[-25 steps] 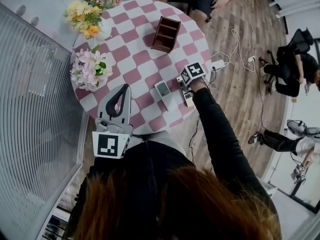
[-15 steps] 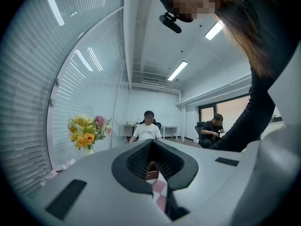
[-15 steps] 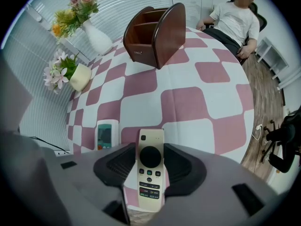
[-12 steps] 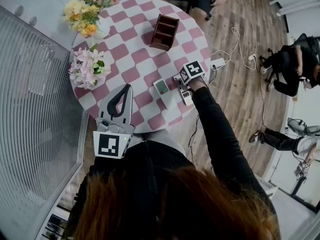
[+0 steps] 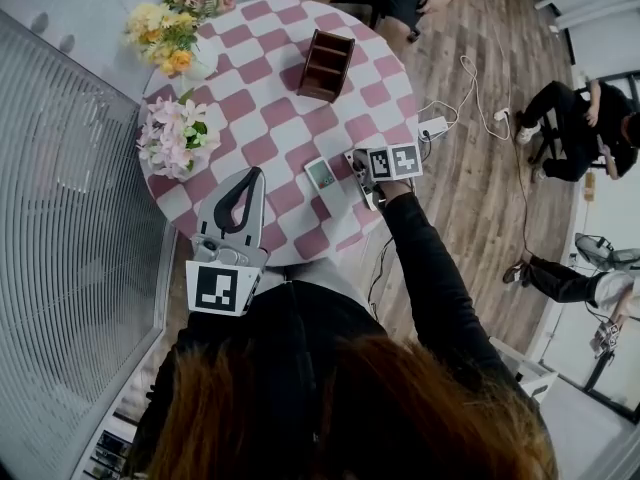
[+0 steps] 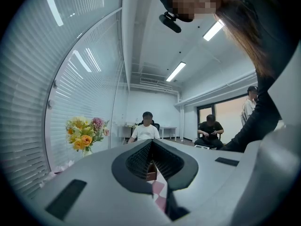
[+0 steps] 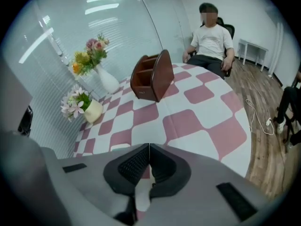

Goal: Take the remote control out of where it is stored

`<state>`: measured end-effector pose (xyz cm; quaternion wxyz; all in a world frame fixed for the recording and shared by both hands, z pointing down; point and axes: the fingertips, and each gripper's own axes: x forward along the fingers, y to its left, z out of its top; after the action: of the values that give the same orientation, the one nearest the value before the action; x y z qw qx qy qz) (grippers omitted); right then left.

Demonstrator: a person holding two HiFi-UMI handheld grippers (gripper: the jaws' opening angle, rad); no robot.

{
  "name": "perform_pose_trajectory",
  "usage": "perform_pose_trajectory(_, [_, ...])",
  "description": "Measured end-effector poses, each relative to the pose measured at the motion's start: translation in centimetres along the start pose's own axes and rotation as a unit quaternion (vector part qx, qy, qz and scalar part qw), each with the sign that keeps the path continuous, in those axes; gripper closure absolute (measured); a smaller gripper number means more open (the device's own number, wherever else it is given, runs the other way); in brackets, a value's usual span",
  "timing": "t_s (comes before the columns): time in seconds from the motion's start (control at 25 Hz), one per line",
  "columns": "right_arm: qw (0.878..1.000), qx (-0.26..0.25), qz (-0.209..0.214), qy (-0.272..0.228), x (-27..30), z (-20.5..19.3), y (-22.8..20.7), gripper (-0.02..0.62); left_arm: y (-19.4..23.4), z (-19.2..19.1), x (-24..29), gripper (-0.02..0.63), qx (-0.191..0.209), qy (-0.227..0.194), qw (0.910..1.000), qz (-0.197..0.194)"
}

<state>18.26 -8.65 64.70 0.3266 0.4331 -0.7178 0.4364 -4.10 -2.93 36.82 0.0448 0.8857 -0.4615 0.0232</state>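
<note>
Your right gripper [image 7: 149, 146] has just been closing: the jaws are now pinched together with nothing between them. The remote control [image 5: 371, 196] lies flat on the checkered table [image 5: 270, 118], at its lower-right edge in the head view. It is just below that gripper and well apart from the brown holder [image 5: 327, 65] up top. Your left gripper [image 6: 151, 142] is clenched too, empty, at lower left.

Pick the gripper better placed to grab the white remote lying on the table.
Right, probably. The right gripper hovers just beside the white remote, tilted down toward the table; its jaws have just closed on nothing. The left gripper sits farther off at the near edge, jaws shut.
</note>
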Motion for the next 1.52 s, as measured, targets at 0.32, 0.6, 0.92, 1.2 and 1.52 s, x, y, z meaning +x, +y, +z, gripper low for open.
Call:
perform_pose_trajectory(0.32, [0.980,0.005,0.042,-0.196,-2.7,3.1,3.0,0.578,0.0,0.3,0.1,0.597,0.006,0.000,1.0000,-0.003])
perform_pose_trajectory(0.6, [0.954,-0.048,0.020,-0.295,-5.8,5.3,4.7,0.578,-0.2,0.2,0.3,0.597,0.005,0.005,0.9999,-0.009])
perform_pose_trajectory(0.92, [0.934,-0.118,0.028,-0.336,-9.1,6.0,9.7,0.578,-0.2,0.1,0.5,0.597,0.002,0.007,0.9999,-0.012])
perform_pose_trajectory(1.2, [0.910,-0.137,0.026,-0.389,-13.5,7.3,14.8,0.578,0.0,0.2,0.7,0.597,0.004,0.002,0.9999,-0.013])
perform_pose_trajectory(1.52, [0.886,-0.177,0.038,-0.426,-17.9,7.7,19.2,0.578,0.0,0.6,0.6,0.597,0.007,-0.002,0.9999,-0.016])
